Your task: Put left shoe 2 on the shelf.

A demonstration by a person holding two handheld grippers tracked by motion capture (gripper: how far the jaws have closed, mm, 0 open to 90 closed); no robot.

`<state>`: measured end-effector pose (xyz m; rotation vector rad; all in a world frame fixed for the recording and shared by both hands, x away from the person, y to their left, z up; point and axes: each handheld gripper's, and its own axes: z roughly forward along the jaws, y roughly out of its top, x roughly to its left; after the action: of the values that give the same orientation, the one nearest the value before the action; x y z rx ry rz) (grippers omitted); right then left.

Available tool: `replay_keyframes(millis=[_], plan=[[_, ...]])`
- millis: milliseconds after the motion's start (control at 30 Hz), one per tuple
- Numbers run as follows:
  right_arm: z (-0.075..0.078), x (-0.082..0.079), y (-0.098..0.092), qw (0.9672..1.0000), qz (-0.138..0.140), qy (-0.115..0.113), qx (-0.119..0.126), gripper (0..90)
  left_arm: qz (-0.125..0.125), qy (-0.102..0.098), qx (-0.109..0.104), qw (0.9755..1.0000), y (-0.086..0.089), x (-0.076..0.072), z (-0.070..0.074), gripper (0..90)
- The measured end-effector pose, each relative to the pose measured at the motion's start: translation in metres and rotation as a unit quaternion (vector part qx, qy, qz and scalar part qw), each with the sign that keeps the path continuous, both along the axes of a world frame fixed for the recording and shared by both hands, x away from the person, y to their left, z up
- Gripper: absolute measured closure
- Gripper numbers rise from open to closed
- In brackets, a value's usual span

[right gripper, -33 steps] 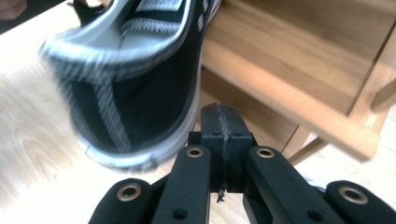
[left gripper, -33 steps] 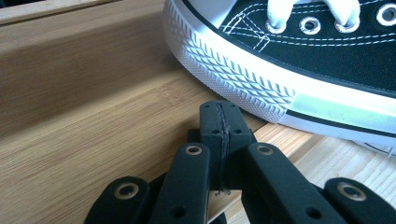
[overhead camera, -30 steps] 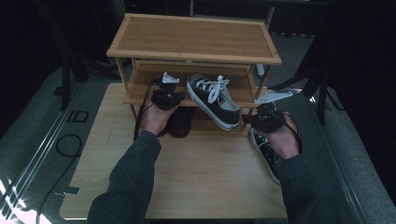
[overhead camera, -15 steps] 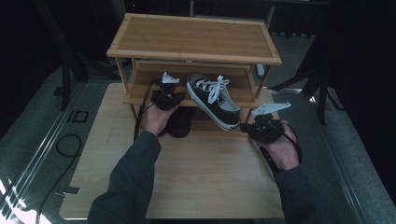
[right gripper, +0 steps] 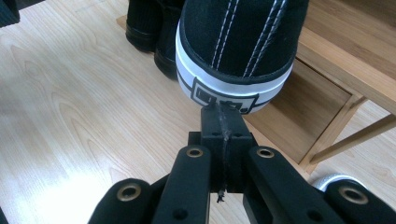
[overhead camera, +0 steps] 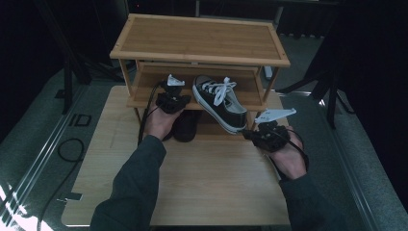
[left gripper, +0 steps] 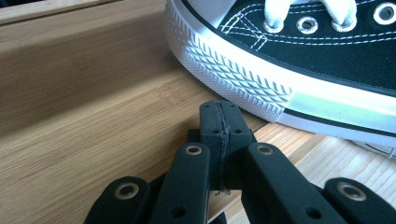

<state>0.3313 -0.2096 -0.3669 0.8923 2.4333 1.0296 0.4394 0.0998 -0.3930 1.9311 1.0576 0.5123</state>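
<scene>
So we had the black sneaker sitting crooked on the middle shelf of the bamboo shoe rack, toe pointing toward 11 o'clock and the heel hanging out past the shelf's front edge toward 5 o'clock. White laces, white rubber sidewall, pretty standard canvas low-top.

Our left gripper was parked at the sneaker's 9 o'clock, resting at the shelf's front edge. In the left gripper view its jaws were pressed flat together with nothing between them, tips just short of the textured toe bumper; we couldn't tell if they actually touched it. Plenty of bare shelf board was open at 9 and 10 o'clock from there.

Our right gripper was down at the heel end, at about 5 o'clock from the sneaker. Same deal: jaws shut tight on nothing, and in the right gripper view the tips sat right under the heel patch, touching or as good as touching it.

Under the overhanging heel, a dark shoe sat on the bottom shelf, so not much room there. Another sneaker lay on the table under our right hand. The table was wide open at 6 and 7 o'clock, all the way to its near edge.
</scene>
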Motion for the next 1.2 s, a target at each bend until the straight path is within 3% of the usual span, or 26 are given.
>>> replay_keyframes(millis=[233,433,833,967,1200], plan=[[0.000,-0.002,0.014,0.9997,0.025,-0.006,0.002,90.0,0.005,0.000,0.000,1.0000,-0.001,0.000,0.000,89.8],[0.005,0.003,0.020,0.9994,0.029,-0.011,0.014,90.0,0.005,-0.001,0.000,1.0000,-0.002,0.000,0.000,89.8],[0.000,0.014,0.044,0.9986,0.048,-0.008,0.021,90.0,0.007,-0.003,0.004,1.0000,-0.003,-0.001,0.000,90.0],[0.000,0.016,0.057,0.9983,0.054,-0.021,0.005,90.0,0.007,-0.003,0.005,1.0000,-0.003,-0.001,0.000,90.0],[-0.005,0.027,0.071,0.9984,0.049,-0.026,0.009,90.0,0.007,-0.002,0.004,1.0000,-0.003,-0.001,0.000,90.0]])
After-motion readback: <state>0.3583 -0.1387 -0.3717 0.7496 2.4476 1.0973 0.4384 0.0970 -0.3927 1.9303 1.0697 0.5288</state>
